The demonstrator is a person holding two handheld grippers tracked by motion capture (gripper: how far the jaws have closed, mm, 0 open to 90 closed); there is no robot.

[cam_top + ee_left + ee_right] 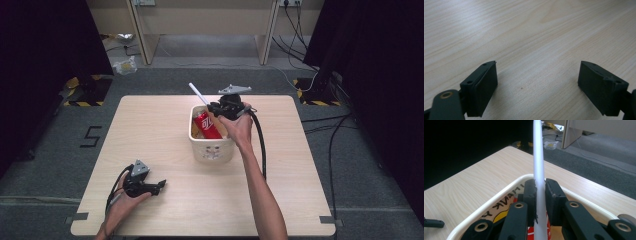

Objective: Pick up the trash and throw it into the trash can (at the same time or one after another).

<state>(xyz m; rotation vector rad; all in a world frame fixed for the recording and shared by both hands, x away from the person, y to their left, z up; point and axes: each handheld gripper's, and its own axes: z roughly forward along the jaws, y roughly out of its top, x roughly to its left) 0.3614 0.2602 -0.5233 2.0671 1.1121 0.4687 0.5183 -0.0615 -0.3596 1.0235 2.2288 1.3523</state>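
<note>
Right gripper [540, 195], clamped on a white straw [537, 157], hovers directly above the red can [206, 125] inside the tub [212, 147]; straw tilts toward the table's [150, 125] far-left corner.

Desk [165, 135]: pale wood-grain laminate, smooth with a soft sheen. Straw [538, 165]: smooth white plastic, faintly translucent, matt. Tub [212, 149]: cream plastic, smooth, slightly glossy at the rim. Can [206, 125]: red printed metal, glossy. Left gripper [537, 87] and right gripper [540, 195]: matt black plastic jaws with brass-coloured metal pivot rivets; pad faces dull and rubbery, edges slightly rough. Floor [45, 150]: grey carpet, coarse and matt.
</note>
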